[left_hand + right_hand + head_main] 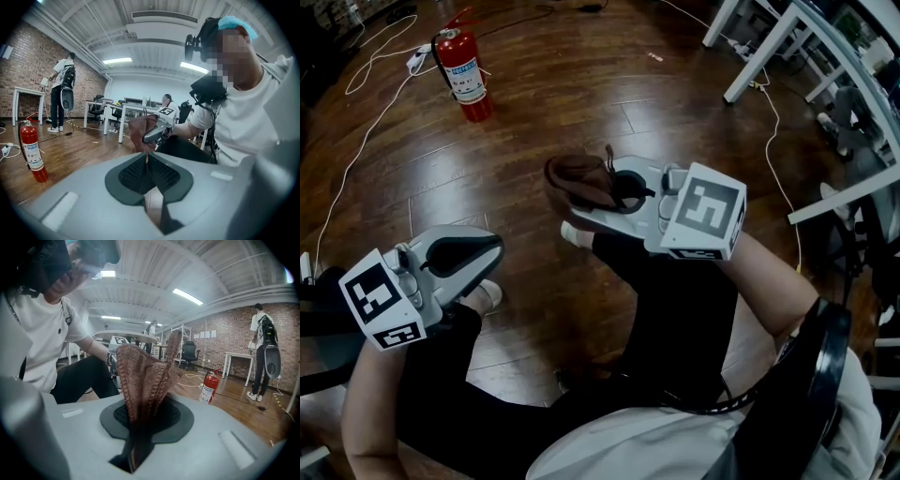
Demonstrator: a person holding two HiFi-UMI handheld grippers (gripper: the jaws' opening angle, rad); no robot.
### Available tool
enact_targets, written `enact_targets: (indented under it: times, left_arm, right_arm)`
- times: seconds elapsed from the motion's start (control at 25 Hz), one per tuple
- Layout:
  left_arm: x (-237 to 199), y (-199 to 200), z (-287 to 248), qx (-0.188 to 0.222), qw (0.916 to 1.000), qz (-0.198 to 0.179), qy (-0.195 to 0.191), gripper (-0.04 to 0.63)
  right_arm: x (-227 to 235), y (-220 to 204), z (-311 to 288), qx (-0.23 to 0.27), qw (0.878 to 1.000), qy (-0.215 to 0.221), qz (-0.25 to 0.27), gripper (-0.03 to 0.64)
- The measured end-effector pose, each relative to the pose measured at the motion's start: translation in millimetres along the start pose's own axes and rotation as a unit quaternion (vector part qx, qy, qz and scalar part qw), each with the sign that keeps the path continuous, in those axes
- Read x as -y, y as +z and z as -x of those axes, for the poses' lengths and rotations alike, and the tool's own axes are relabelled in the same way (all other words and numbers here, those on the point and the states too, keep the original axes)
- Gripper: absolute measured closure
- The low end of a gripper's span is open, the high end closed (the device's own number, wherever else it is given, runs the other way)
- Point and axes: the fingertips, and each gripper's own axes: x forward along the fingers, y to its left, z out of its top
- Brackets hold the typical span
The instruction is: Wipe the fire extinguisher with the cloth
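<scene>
A red fire extinguisher [465, 77] stands upright on the wooden floor, far ahead at the left. It also shows in the left gripper view [30, 151] and the right gripper view [207, 386]. My right gripper [614, 187] [145, 414] is shut on a brown knitted cloth [579, 181] [146, 373], which bunches up out of its jaws. My left gripper [490, 249] [148, 171] hangs lower left over my knee, shut, with nothing between its pads. From the left gripper view the cloth [141, 132] shows ahead. Both grippers are well short of the extinguisher.
White table legs [761, 52] stand at the back right. A white cable [358, 148] trails over the floor beside the extinguisher. A person [61, 93] stands by the brick wall, and another sits at far desks [166, 100]. My legs in black trousers [675, 309] fill the foreground.
</scene>
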Motion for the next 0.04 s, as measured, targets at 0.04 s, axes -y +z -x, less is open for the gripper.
enact_targets:
  times: [0.04]
  left_arm:
    - [-1.7, 0.6, -0.1, 0.001, 1.0, 0.0, 0.002, 0.578]
  right_arm:
    - [0.8, 0.9, 0.7, 0.001, 1.0, 0.0, 0.0, 0.555]
